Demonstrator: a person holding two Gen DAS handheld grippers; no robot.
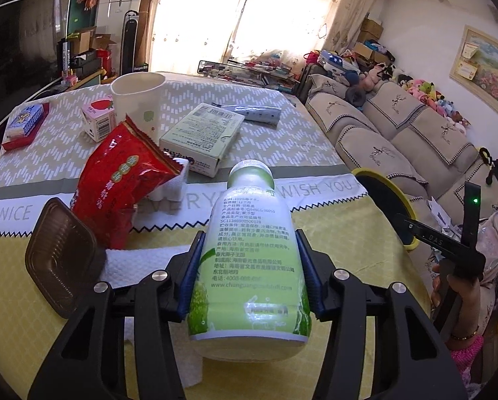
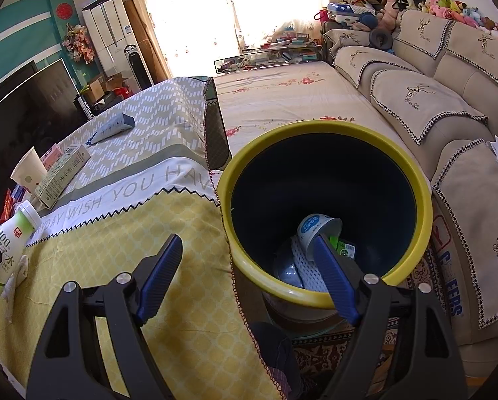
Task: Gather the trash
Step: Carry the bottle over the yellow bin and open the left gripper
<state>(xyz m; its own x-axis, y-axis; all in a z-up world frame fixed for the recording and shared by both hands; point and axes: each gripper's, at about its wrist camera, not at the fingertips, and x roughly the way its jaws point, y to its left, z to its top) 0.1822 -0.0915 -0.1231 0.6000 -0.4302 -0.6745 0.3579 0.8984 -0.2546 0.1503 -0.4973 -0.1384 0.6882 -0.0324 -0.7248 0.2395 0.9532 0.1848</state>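
Living room, sunlit curtains at 12 o'clock, sofa along the right with plush toys on top. Table under a yellow and grey patterned cloth, trash scattered on it. Bin, yellow rim, dark inside, stands off the table's right edge, at 3 o'clock in the left wrist view; a small cup lies on its side at the bottom with white mesh and a green label beside it.

Left gripper grips the bottle, blue pads pressed on both its sides, cap pointing to 12 o'clock, base toward the camera. Right gripper jaws wide, nothing between them, hovering over the table edge and bin rim; a hand holds it, at 4 o'clock in the left view.

On the table past the bottle: red bag at 10 o'clock, box at 12, paper cup at 11, pink carton just left of the cup, brown tray tilted at 9, white paper towel under the gripper, grey tube behind the box.
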